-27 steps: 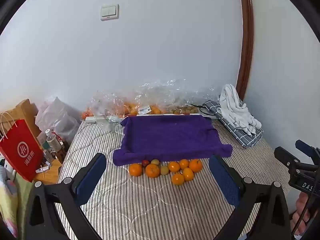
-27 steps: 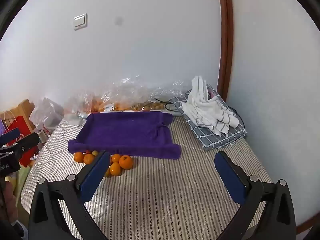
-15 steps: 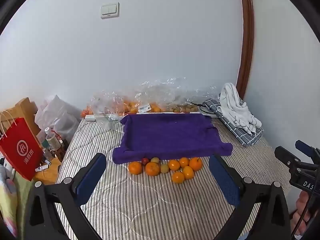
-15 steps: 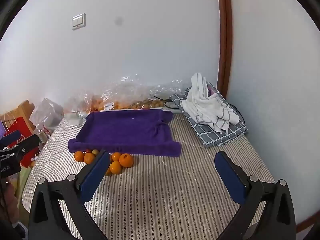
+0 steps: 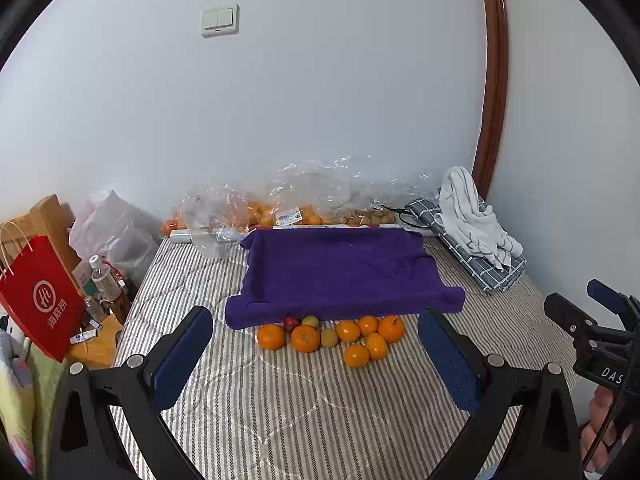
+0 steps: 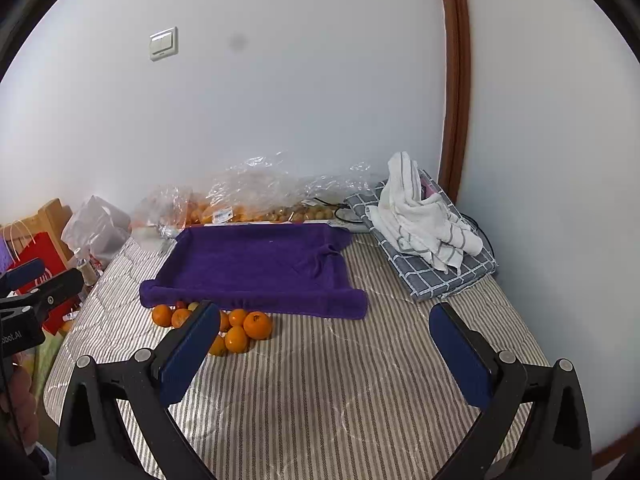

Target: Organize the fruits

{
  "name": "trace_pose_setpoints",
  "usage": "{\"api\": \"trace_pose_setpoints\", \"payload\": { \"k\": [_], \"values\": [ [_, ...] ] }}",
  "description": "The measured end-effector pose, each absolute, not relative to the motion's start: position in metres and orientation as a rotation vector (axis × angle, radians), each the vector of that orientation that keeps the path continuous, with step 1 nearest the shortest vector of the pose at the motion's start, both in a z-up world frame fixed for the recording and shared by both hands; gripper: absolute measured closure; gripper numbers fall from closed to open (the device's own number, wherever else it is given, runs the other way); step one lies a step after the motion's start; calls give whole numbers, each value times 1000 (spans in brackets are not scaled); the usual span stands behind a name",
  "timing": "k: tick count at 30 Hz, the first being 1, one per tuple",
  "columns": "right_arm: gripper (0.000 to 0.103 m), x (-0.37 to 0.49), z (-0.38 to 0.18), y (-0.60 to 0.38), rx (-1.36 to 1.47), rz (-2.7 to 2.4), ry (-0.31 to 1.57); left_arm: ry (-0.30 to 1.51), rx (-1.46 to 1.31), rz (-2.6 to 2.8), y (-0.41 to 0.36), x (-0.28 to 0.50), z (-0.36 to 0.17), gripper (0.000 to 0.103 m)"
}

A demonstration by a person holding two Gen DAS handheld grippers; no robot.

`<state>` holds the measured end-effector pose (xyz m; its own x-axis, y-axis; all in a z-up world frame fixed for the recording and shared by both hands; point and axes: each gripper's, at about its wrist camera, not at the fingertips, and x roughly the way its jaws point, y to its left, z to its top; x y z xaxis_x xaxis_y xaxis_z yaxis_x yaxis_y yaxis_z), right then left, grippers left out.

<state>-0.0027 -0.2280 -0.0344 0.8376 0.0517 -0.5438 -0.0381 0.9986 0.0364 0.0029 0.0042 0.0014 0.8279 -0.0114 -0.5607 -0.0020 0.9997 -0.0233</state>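
Approach stage, nothing grasped. Left gripper (image 5: 316, 360) and right gripper (image 6: 324, 346) both spread wide, empty. Fruits (image 5: 332, 336) clustered centre frame, touching purple tray's (image 5: 340, 268) near edge. Next: descend, close on one fruit.

deep purple towel-lined tray (image 5: 340, 268), round orange fruits (image 5: 348, 330), grey-and-white striped quilted bedcover (image 5: 280, 408), grey checked folded cloth (image 6: 436, 268), red paper bag (image 5: 42, 312).
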Motion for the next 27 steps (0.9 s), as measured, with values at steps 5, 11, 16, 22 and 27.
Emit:
{"api": "trace_pose_setpoints", "payload": {
  "k": [5, 11, 16, 22, 27],
  "values": [
    [0, -5, -35, -225, 24, 51, 574, 596, -28, -4, 5, 1, 1, 0],
    [0, -6, -37, -223, 6, 51, 578, 605, -32, 4, 8, -1, -3, 0],
    [0, -4, -39, -221, -5, 52, 583, 614, -45, 6, 11, 0, -6, 0],
    [0, -2, -41, -218, -5, 54, 592, 618, -53, 12, 16, 0, -8, 0],
    [0, -3, -41, -215, -16, 54, 589, 618, -54, 15, 17, 0, -8, 0]
  ]
}}
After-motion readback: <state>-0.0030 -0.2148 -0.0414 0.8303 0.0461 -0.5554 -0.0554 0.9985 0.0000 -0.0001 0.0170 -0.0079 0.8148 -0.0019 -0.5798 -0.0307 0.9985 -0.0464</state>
